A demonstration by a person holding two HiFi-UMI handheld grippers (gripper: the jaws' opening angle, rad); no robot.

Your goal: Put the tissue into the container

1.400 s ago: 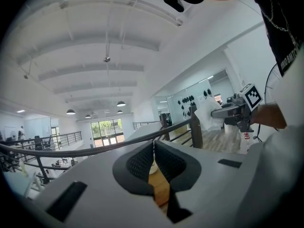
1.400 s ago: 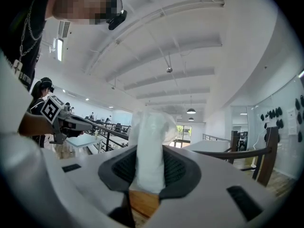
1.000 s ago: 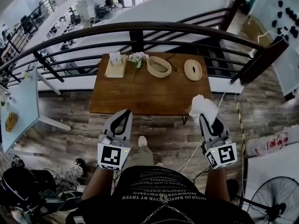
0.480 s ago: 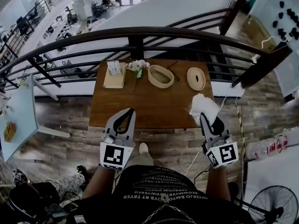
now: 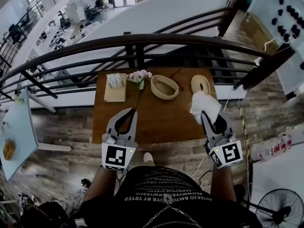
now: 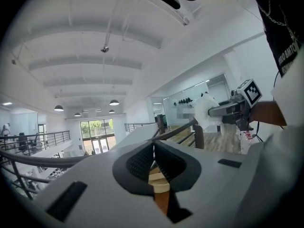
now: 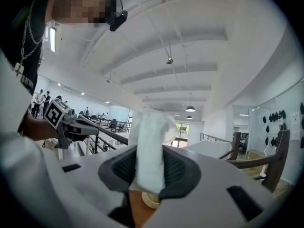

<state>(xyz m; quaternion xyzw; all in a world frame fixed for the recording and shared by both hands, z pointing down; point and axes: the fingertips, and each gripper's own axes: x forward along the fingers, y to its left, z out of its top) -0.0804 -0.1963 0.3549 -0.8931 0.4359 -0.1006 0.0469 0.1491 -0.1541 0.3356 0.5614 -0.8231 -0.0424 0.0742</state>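
Note:
A crumpled white tissue stands up from my right gripper, which is shut on it over the wooden table's near right corner. In the right gripper view the tissue fills the gap between the dark pads. The oval beige container sits at the back middle of the table, beyond both grippers. Its flat lid lies to its right, just past the tissue. My left gripper hovers over the table's front edge, shut with nothing in it.
A wooden tray with cards and a small bunch of pink flowers stand at the table's back left. A dark curved railing runs right behind the table. A pale blue table is at the left, a fan at the lower right.
The person has stepped closer, so both grippers now reach over the table's front edge. The tissue stays clamped in the right gripper and the left stays shut.

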